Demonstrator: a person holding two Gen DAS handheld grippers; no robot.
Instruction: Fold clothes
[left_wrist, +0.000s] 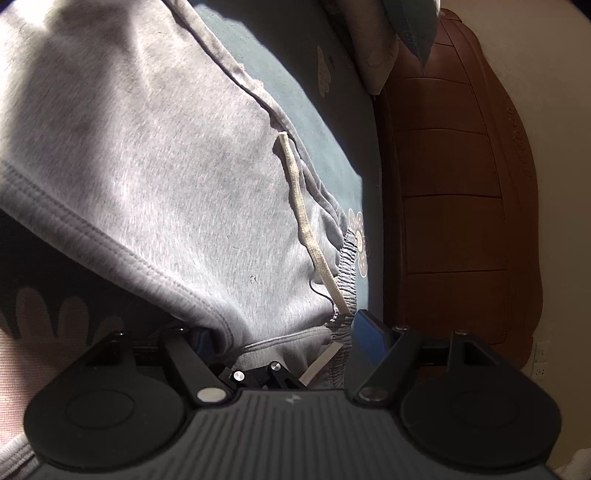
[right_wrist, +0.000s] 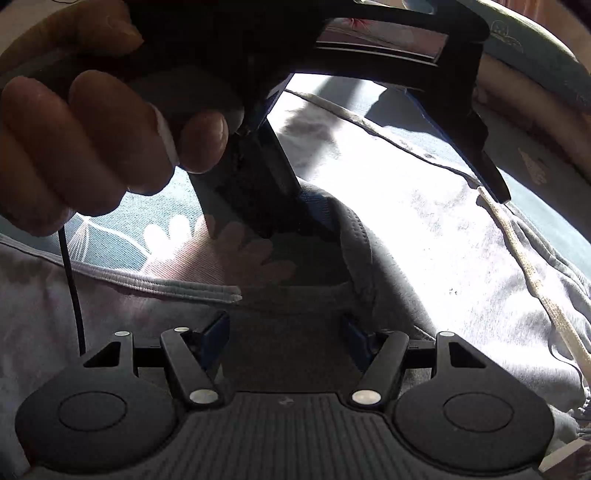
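Grey fleece sweatpants (left_wrist: 155, 177) with a cream flat drawstring (left_wrist: 303, 218) lie spread on a teal flower-printed bedsheet (left_wrist: 321, 110), a brown wooden headboard (left_wrist: 454, 184) at the far right. The left gripper (left_wrist: 280, 336) sits at the gathered waistband — jaws apart, cloth bunched between them, though a firm grip cannot be told. The right gripper (right_wrist: 286, 336) hovers over a grey fold, jaws apart; beyond it a hand (right_wrist: 92, 147) holds the other tool.

Black tongs (right_wrist: 288, 343) with blue pads (right_wrist: 214, 338), silver screws, ribbed grey housing.
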